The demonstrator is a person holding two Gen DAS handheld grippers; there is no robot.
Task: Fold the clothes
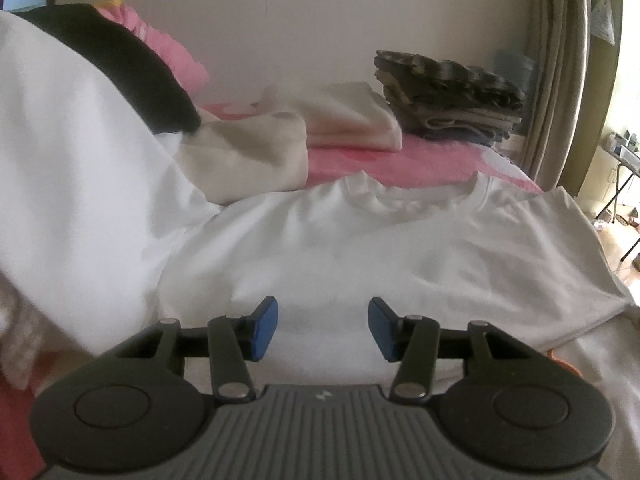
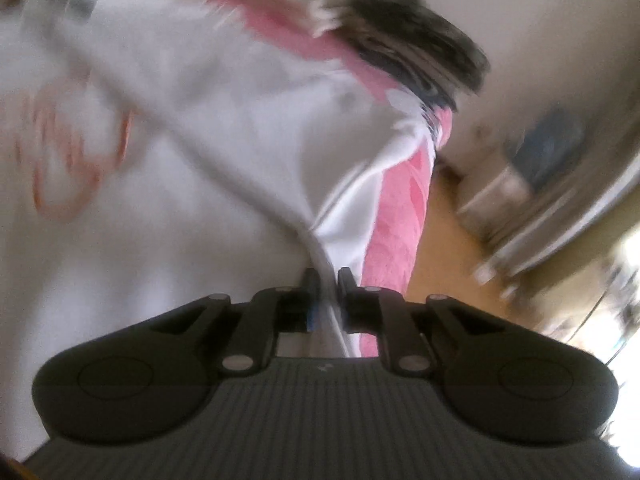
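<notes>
My left tongs (image 1: 323, 328) stand wide open, blue pads (image 1: 264, 330) apart, hovering low over the white T-shirt (image 1: 360, 240) and holding nothing. The shirt lies spread flat on the bed's pink sheet (image 1: 400, 164), collar at the far side, one sleeve reaching toward the right edge. My right tongs (image 2: 329, 280) are clamped on a bunched fold of the same white T-shirt (image 2: 240, 120), the cloth pinched between the two fingers and running up and away from them; that view is blurred. Beyond the shirt sit a folded cream pile (image 1: 352, 120) and a dark folded stack (image 1: 452, 96) near the wall. A black garment (image 1: 132, 68) lies over white cloth at my left.
</notes>
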